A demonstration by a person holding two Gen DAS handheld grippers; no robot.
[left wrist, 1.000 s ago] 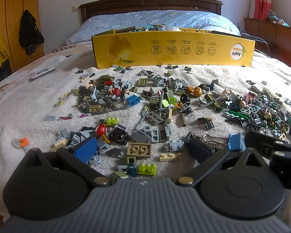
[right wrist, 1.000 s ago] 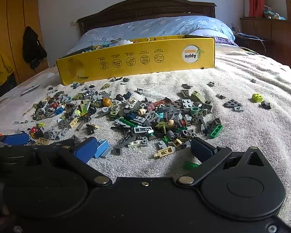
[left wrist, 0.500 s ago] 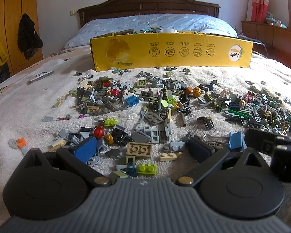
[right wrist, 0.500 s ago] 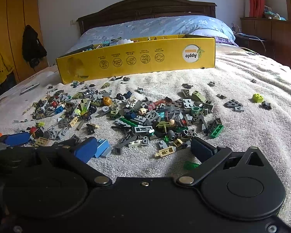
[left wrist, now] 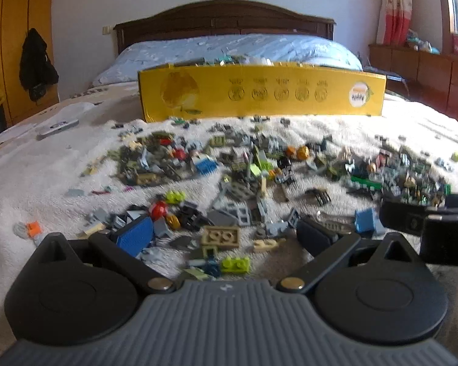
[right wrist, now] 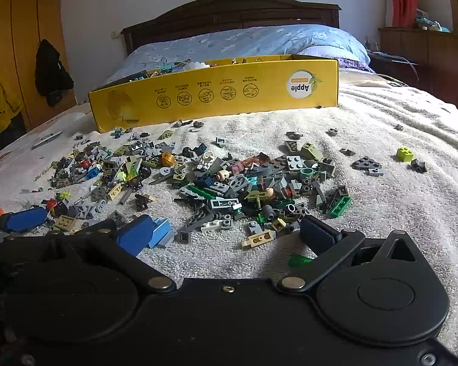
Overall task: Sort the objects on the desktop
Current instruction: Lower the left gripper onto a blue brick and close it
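A: What is laid out, taken from the biggest thing down?

B: A bed (right wrist: pixel 397 189) covered by a white towelling blanket is seen, and on it a long yellow box (right wrist: pixel 216 94) with some items already inside. Everything else is placed by that box: a wide scatter of small building bricks (right wrist: pixel 229 183) is spread just in front of it, with a lone lime brick (right wrist: pixel 404 153) set well apart to the front right.

A: And the tongs?

B: The left tongs (left wrist: pixel 226 238) are held wide open over the near edge of the scatter, furthest from the box, and nothing is gripped; a tan plate (left wrist: pixel 220 237) and a lime piece (left wrist: pixel 235 264) lie between the fingers. The right tongs (right wrist: pixel 226 231) are likewise spread wide and empty, beside a blue brick (right wrist: pixel 160 231).

A: How are the bricks likely to be handled?

B: They are judged light, rigid and rather slick, so slipping is to be expected. A piece is best taken across two flat opposite sides, not by the studs, and singled out from its neighbours first, since the soft pile lets thin plates sink.
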